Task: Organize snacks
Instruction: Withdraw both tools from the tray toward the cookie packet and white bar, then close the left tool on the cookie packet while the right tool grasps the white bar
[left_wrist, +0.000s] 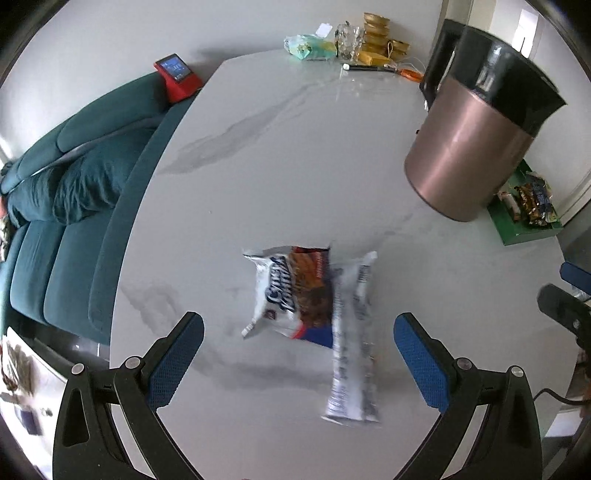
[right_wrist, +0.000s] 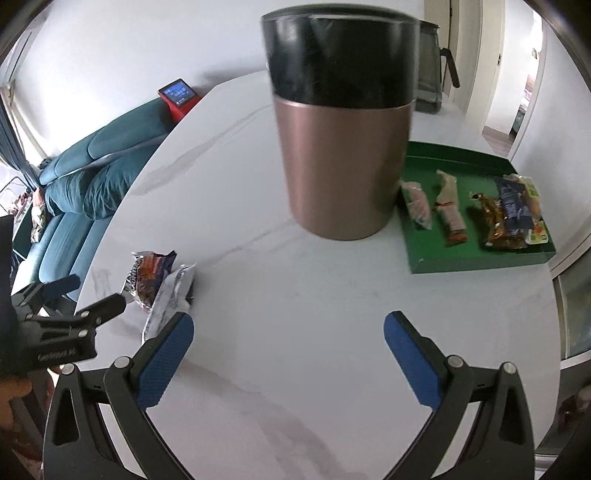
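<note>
Left gripper (left_wrist: 299, 345) hangs over the white marble table (left_wrist: 295, 166), jaws spread wide, nothing between the blue pads (left_wrist: 179, 354). Just ahead of it lie two snack packets on the tabletop: a white-and-red cookie packet (left_wrist: 291, 295) lying flat, and a long white packet (left_wrist: 352, 343) laid partly across its right side, the two touching. The long one looks blurred, print unreadable. Right gripper (right_wrist: 288, 350) also spread wide, holding nothing, over bare table. In the right wrist view the same two packets sit at left, the long white packet (right_wrist: 170, 299) just beyond the left pad, and the left gripper (right_wrist: 66, 314) shows at the frame edge beside them. Straight ahead stands a tall copper-coloured canister (right_wrist: 343, 155) with a black lid, upright on the table. To its right, touching or nearly so, a green tray (right_wrist: 476, 258) holds several snack wrappers (right_wrist: 509, 210) laid side by side; tray is well apart from the two loose packets. Far end of table: gold tins (left_wrist: 376, 33), a clear bag, small clutter. A teal sofa (left_wrist: 74, 184) runs along the table's left side, with a red device (left_wrist: 177, 75) on it.
</note>
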